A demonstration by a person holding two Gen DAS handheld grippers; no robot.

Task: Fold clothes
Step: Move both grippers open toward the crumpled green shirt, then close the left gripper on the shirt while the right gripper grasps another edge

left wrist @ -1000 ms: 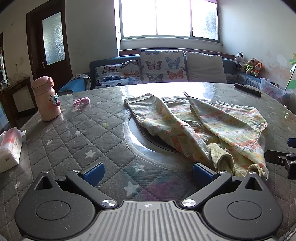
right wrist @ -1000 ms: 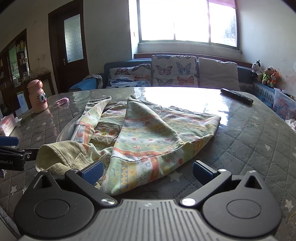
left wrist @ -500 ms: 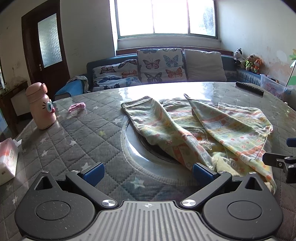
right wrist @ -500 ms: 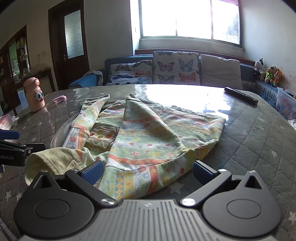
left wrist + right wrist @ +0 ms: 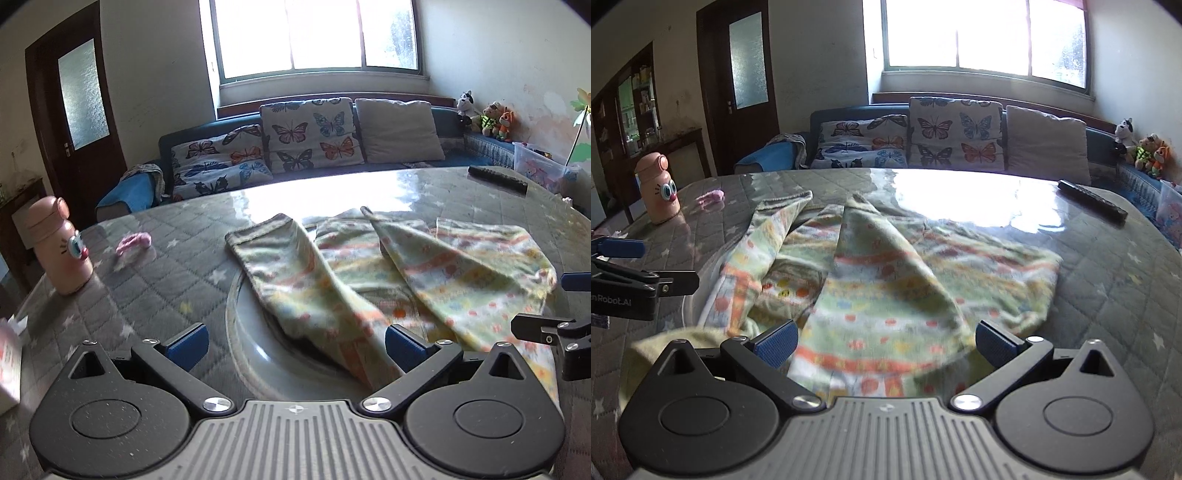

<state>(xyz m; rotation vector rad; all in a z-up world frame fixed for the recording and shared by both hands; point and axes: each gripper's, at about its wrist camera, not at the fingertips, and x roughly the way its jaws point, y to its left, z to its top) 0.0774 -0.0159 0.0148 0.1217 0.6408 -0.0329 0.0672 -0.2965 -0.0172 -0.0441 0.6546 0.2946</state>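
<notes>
- Left wrist view: your left gripper stands wide open with nothing between its blue pads. The patterned garment lies crumpled on the quilted table, one sleeve running toward your right pad.
- Only this view shows the round glass disc under the garment and the white tissue pack at the left edge; its print is too blurred to read. Your right gripper shows at the right edge.
- Right wrist view: your right gripper is also spread wide, holding nothing, with the garment's hem between the pads.
- Only here do you see the shelves by the door, and the part-cut "nRobot.AI" on the left gripper.
- Both views show the pink bottle, the remote and a clear bin, its contents unclear.
</notes>
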